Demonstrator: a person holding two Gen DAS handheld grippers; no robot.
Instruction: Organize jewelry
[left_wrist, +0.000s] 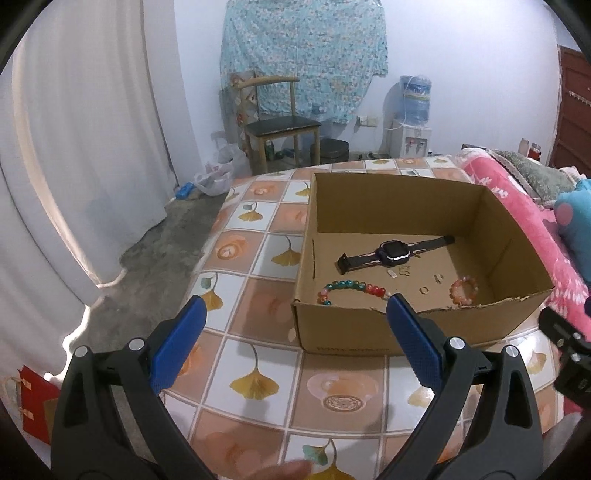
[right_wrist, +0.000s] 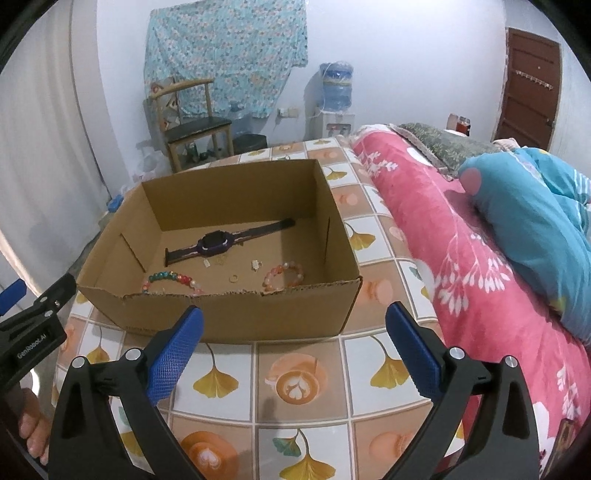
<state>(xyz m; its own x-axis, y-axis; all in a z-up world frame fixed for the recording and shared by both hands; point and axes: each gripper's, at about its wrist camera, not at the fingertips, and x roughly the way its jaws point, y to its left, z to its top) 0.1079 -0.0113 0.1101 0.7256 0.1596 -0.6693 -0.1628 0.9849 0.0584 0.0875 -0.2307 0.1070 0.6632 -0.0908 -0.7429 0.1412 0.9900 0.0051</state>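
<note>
Jewelry all sits inside the cardboard box (right_wrist: 221, 314) mid-frame: watch (right_wrist: 216, 242), two bead bracelets, small rings. Left gripper (left_wrist: 295, 345) and right gripper (right_wrist: 295, 345) hover released, empty; task looks nearly finished.

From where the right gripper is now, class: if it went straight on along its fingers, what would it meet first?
Most likely the near wall of the cardboard box. The right gripper is open and empty, angled down toward it over the patterned table. Depth is unclear; it might meet the table first.
</note>
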